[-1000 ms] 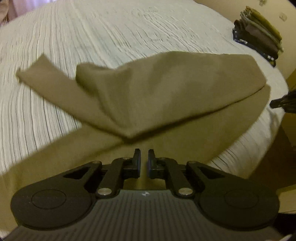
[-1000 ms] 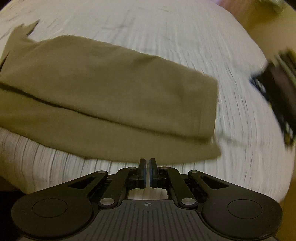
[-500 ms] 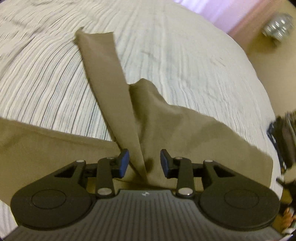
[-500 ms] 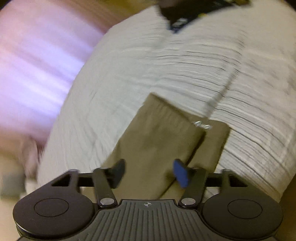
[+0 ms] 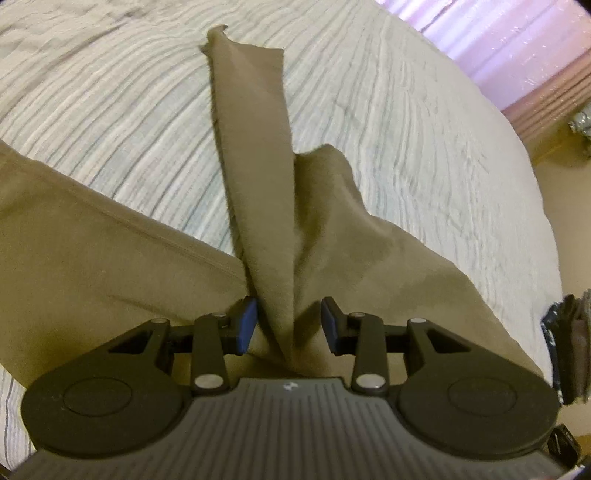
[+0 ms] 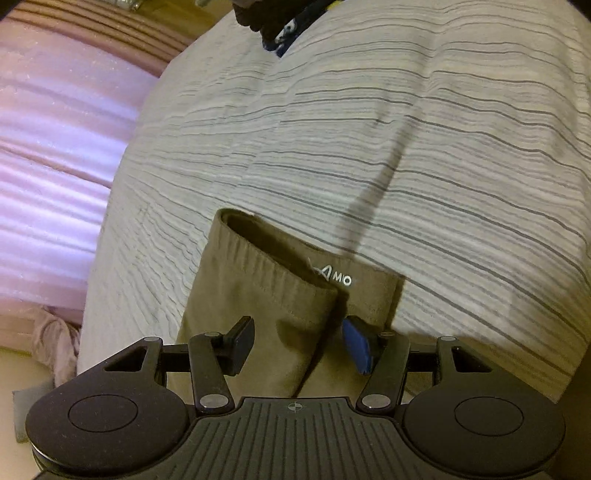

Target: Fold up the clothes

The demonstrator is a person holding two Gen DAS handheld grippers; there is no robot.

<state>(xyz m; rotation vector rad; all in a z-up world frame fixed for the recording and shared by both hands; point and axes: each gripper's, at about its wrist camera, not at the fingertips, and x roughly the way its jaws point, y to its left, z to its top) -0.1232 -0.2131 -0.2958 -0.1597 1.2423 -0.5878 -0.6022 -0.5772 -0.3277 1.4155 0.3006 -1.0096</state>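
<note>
Hidden: olive garment (image 5: 110, 258) is cut off at 9 o'clock and beneath both housings; dark folded pile (image 5: 569, 350) blurred at 3 o'clock | Left gripper (image 5: 288, 325): jaws parted, a raised fold stands between them, ungripped | Right gripper (image 6: 299, 345): jaws just narrowed, released, waistband (image 6: 266, 273) between them at 12 o'clock | Garment is spread on striped bed (image 6: 443, 147)

The garment (image 5: 110, 258) is lying on the bed (image 5: 424, 129), one strip (image 5: 251, 147) running toward twelve o'clock. A stack of clothes (image 5: 570, 350) is sitting at three o'clock on the bed's edge. In the right wrist view, the waistband (image 6: 280, 280) is lying ahead, another pile (image 6: 280, 22) at twelve o'clock.
</note>
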